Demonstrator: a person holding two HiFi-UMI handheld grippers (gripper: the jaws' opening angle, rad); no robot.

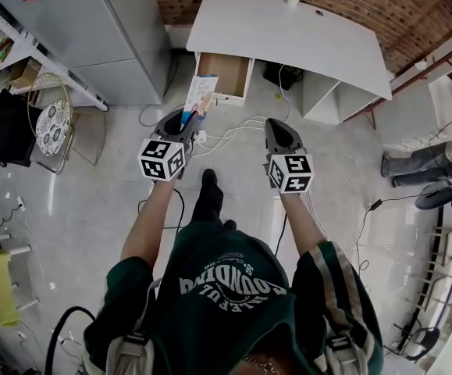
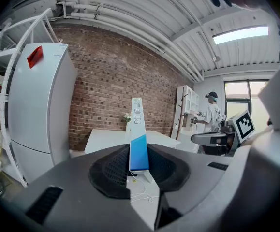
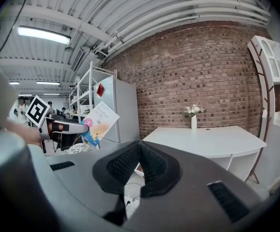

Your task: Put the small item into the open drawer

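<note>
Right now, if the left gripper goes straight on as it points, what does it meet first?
Probably the open drawer under the white desk, met first by the box the left gripper holds; depth unclear.

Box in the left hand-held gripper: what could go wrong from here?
1. The box is pinched only at its lower end by the left hand-held gripper; it may pivot or slip.
2. It sticks out far, so it may catch on the drawer or the desk.
3. Cables trail in front of the drawer: trip hazard.
</note>
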